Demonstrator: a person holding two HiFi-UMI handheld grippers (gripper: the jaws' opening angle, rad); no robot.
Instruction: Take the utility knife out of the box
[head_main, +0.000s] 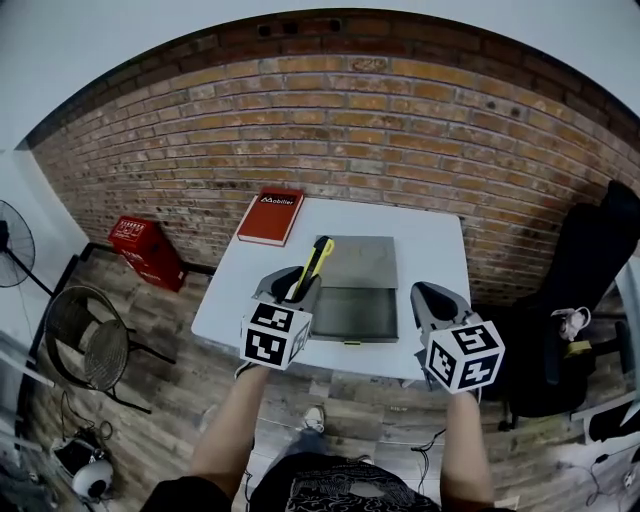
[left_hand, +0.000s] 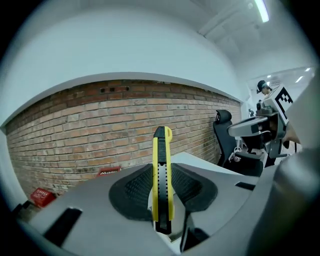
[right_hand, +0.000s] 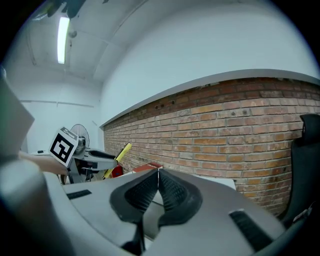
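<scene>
My left gripper (head_main: 300, 283) is shut on the yellow and black utility knife (head_main: 318, 260) and holds it lifted above the table's left part, left of the box. In the left gripper view the knife (left_hand: 162, 165) stands upright between the pads, its tip rising past them. The grey box (head_main: 357, 300) lies open in the middle of the white table (head_main: 430, 240). My right gripper (head_main: 428, 292) hovers right of the box; its jaws (right_hand: 158, 172) meet with nothing between them. The right gripper view shows the knife (right_hand: 119, 153) at the left.
A red book (head_main: 270, 215) lies on the table's far left corner. On the floor stand a red crate (head_main: 145, 250) and a fan (head_main: 88, 340) at the left, and a black chair (head_main: 590, 290) at the right. A brick wall runs behind the table.
</scene>
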